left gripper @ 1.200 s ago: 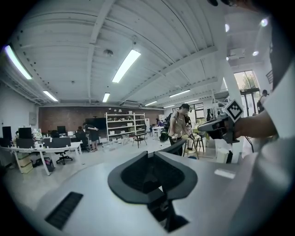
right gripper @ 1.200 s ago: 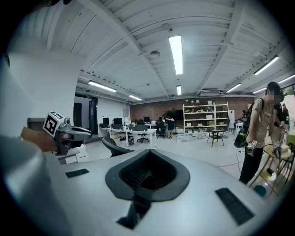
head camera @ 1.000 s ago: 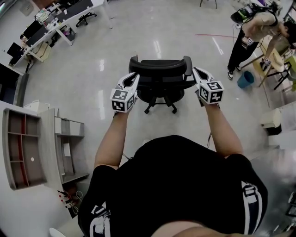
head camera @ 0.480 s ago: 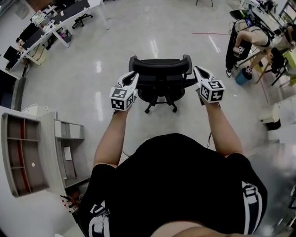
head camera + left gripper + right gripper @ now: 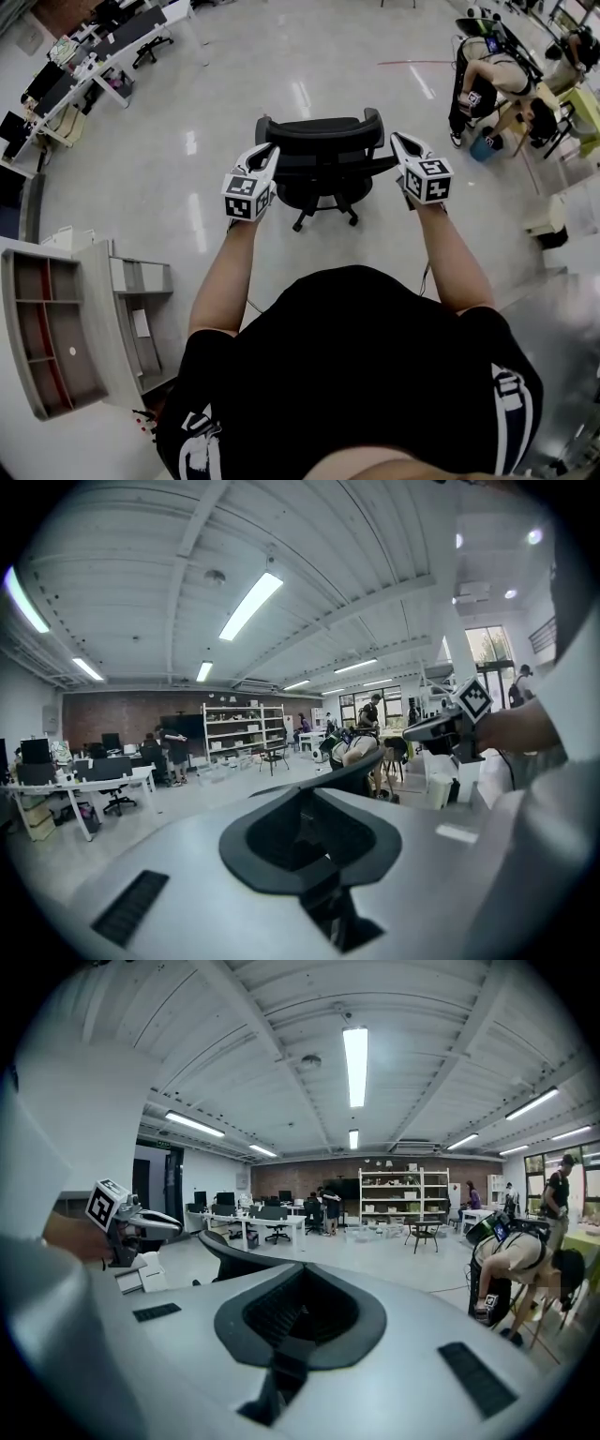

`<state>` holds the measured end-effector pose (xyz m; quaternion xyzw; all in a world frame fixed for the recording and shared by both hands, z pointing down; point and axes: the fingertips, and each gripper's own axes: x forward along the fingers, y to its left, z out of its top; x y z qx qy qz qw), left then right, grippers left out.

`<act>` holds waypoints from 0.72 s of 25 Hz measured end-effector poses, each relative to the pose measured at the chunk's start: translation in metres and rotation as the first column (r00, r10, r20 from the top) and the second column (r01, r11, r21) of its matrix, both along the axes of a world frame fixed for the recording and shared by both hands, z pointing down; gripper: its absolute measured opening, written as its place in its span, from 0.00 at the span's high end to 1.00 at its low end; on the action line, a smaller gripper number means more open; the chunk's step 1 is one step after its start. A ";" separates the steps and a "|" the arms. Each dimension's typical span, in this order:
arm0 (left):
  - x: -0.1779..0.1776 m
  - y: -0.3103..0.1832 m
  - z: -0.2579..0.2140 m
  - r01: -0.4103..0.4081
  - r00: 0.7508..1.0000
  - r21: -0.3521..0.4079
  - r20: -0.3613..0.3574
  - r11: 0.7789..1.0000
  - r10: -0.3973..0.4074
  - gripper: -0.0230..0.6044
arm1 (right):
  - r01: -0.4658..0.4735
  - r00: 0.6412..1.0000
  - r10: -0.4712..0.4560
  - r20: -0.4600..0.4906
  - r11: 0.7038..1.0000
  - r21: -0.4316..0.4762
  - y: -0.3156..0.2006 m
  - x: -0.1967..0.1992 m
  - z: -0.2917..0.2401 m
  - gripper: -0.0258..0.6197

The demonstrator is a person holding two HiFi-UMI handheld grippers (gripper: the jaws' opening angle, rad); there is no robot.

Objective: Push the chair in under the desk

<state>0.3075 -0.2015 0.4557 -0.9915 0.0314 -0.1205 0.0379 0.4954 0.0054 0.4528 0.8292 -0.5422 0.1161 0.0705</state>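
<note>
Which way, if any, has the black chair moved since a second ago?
Yes: the chair has rolled slightly up the head view, away from the white shelf unit at lower left.

Wide open-plan workroom under a white beamed ceiling (image 5: 262, 1044) hung with long strip lights (image 5: 356, 1063). Underfoot, glossy pale grey floor (image 5: 216, 122), streaked with lamp reflections and crossed by a thin red line (image 5: 412, 62). At the far end, brick wall (image 5: 314, 1168) behind white open shelving (image 5: 389, 1199). Along one side, row of white desks (image 5: 94, 61) with dark monitors and black office chairs. Nearer, at the left of the head view, low white shelf unit (image 5: 52, 337) beside a grey drawer cabinet (image 5: 141, 309). Tall windows (image 5: 487, 649) on the opposite side, bright with daylight; near them, people (image 5: 483, 80) bent over at work, blue bin (image 5: 486, 147) close by.
</note>
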 end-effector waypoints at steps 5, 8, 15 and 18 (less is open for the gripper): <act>0.005 -0.008 0.015 -0.023 0.998 0.022 0.060 0.999 0.022 0.89 | 0.020 1.000 -0.020 0.004 0.998 -0.057 -0.007 0.004 0.017 0.96; 0.007 -0.009 0.031 -0.057 0.991 0.042 0.121 0.998 0.051 0.89 | 0.064 0.998 -0.064 0.004 0.990 -0.123 -0.011 0.002 0.035 0.90; 0.009 -0.008 0.083 -0.165 0.936 0.125 0.333 0.978 0.116 0.84 | 0.140 0.988 -0.152 -0.018 0.947 -0.289 -0.013 0.001 0.086 0.78; 0.010 -0.009 0.108 -0.220 0.902 0.187 0.412 0.957 0.127 0.79 | 0.180 0.979 -0.202 -0.023 0.913 -0.367 -0.015 0.002 0.108 0.74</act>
